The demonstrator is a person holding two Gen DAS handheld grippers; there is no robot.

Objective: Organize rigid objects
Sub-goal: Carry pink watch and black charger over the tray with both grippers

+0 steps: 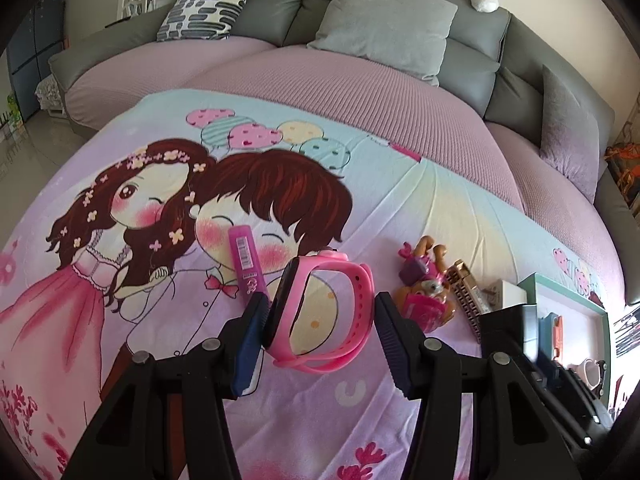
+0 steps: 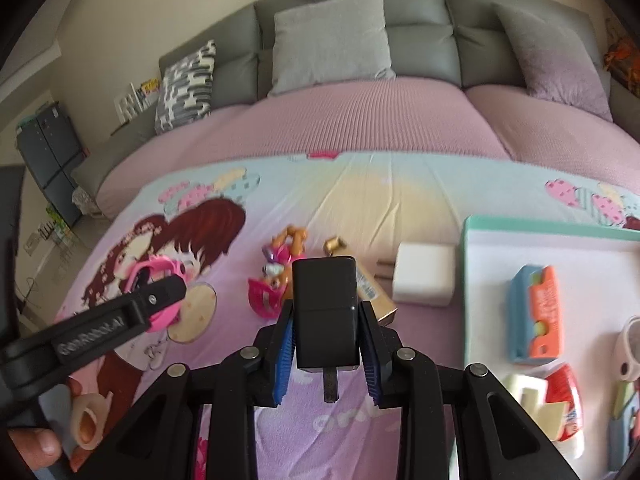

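Pink watch (image 1: 320, 312) seemingly nipped in left tongs (image 1: 320, 334); right tongs (image 2: 326, 344) clamp black charger (image 2: 325, 312), beside tray edge (image 2: 466, 280).

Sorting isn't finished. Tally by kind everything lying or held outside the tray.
Chargers: 2, black charger and white charger
Watch: 1
Toy dog: 1
Pink tube: 1
Gold box: 1
Total: 6

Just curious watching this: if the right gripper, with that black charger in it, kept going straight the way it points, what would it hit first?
Probably the gold box just beyond the black charger held by the right gripper; depth is hard to judge.
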